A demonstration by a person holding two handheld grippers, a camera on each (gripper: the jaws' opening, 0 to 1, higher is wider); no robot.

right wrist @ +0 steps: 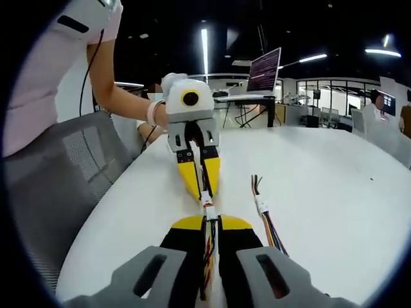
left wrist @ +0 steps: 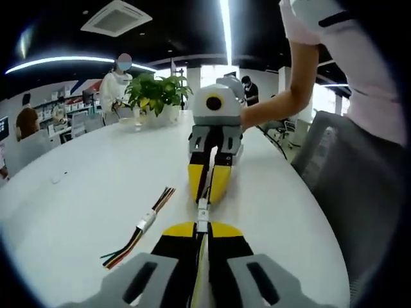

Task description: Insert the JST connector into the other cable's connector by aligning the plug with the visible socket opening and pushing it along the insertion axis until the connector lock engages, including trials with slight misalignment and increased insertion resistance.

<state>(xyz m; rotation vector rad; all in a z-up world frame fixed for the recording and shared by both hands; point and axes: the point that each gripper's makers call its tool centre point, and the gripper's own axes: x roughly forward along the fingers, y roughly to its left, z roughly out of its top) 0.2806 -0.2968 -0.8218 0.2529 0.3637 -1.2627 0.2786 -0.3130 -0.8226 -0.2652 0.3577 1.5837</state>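
Note:
My left gripper point(left wrist: 202, 230) and right gripper point(left wrist: 209, 190) face each other tip to tip above the white table point(left wrist: 96, 179). Each is shut on a thin multi-coloured cable. Two small white JST connectors point(left wrist: 203, 209) sit in line in the short gap between the yellow jaw tips, touching end to end; I cannot tell how far one is seated in the other. In the right gripper view the same connector pair point(right wrist: 208, 204) lies between my right gripper point(right wrist: 212, 224) and the left gripper point(right wrist: 201, 186). A person's hand holds each gripper.
A spare cable point(left wrist: 145, 223) with a white connector lies on the table beside the grippers, also seen as spare cable point(right wrist: 264, 218). A potted plant point(left wrist: 157, 95) stands at the far end. A grey mesh chair point(right wrist: 77, 167) is at the table edge. A monitor point(right wrist: 264, 69) stands beyond.

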